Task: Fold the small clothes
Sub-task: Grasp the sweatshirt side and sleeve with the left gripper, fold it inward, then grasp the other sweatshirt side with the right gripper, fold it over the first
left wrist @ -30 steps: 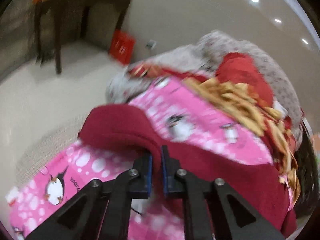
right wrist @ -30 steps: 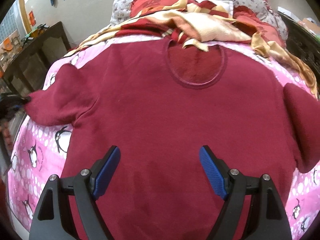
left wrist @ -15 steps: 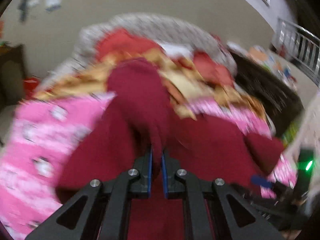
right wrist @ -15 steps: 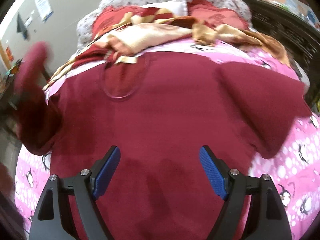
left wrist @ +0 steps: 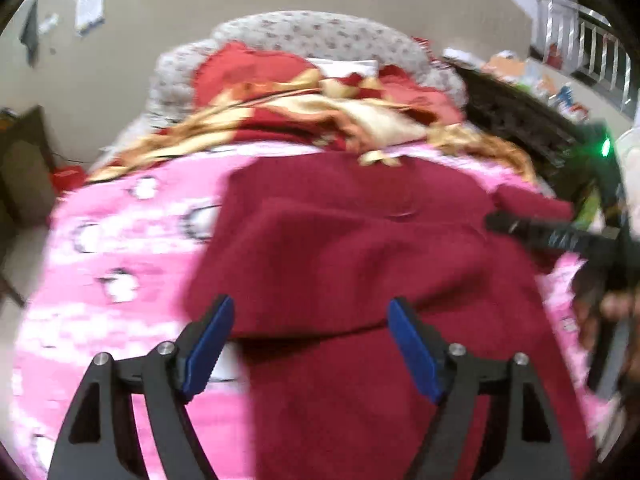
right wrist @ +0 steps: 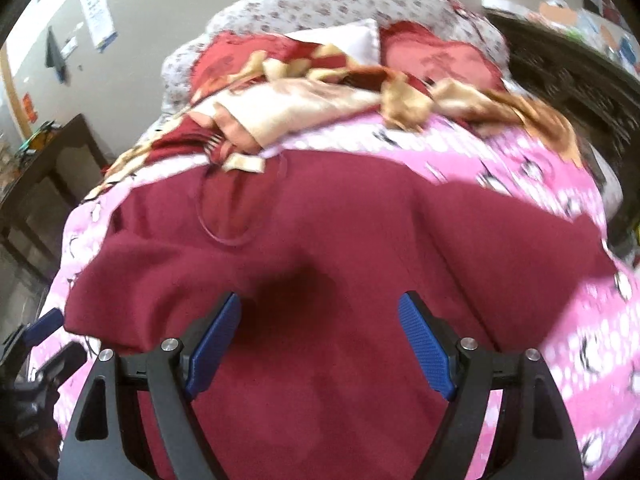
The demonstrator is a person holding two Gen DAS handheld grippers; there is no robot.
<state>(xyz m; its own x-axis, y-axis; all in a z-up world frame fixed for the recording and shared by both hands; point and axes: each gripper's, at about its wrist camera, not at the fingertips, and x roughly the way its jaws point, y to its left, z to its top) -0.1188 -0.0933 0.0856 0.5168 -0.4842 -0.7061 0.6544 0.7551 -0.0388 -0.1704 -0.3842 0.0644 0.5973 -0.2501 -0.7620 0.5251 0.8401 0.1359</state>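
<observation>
The maroon sweater lies flat on the pink penguin blanket ahead of my left gripper, its left sleeve folded across the body. Those jaws gape wide, gripping nothing. My right gripper hovers over the sweater's middle, equally wide and empty.

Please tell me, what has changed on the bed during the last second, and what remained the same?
The left gripper carried the sleeve from the bed's left edge inward, laid it folded across the sweater, and let go; its jaws, shut on the sleeve before, now stand open. The right gripper stayed open and empty above the sweater. The sweater's other sleeve and the pink sheet stayed as they were.
</observation>
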